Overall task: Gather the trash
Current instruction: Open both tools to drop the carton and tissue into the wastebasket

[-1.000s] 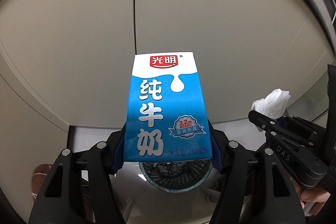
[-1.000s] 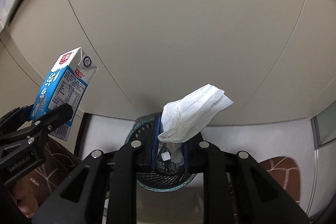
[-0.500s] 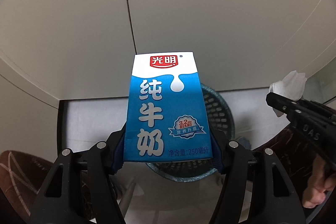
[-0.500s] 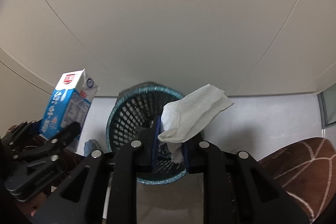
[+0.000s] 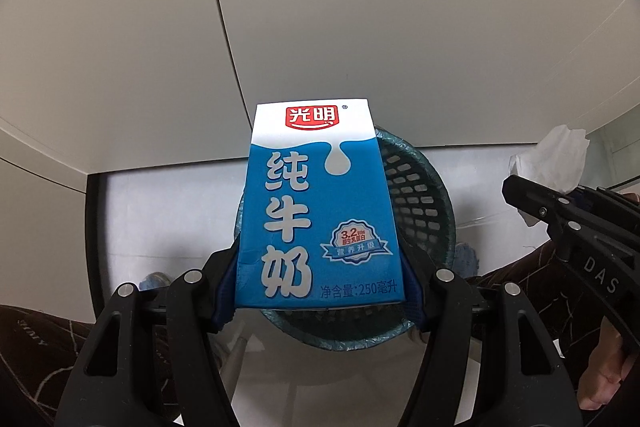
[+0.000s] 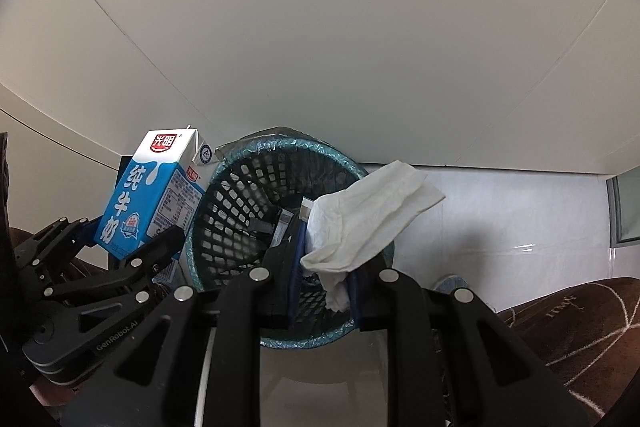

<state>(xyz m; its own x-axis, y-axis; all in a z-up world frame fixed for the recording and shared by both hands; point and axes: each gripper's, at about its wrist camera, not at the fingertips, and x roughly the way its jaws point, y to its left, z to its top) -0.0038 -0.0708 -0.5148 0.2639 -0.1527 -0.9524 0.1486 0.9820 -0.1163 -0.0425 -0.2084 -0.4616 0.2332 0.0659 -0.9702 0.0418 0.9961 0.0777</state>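
My left gripper (image 5: 320, 291) is shut on a blue and white milk carton (image 5: 316, 203), held upright over the near side of a black mesh waste basket (image 5: 420, 211) with a blue liner. The carton also shows in the right wrist view (image 6: 154, 195), left of the basket (image 6: 240, 211). My right gripper (image 6: 326, 283) is shut on a crumpled white tissue (image 6: 368, 215), held above the basket's right side. The tissue also shows in the left wrist view (image 5: 552, 159) at the far right. Some trash lies in the basket's bottom.
The basket stands on a pale floor (image 6: 520, 219) against beige wall panels (image 6: 320, 47). A dark brown patterned rug (image 6: 572, 315) lies at the lower right, and also at the lower left of the left wrist view (image 5: 36, 343). A hand (image 5: 604, 383) holds the right gripper.
Both grippers have tilted down and come closer to the basket, which now sits higher and larger in both views. Both still hold their items.
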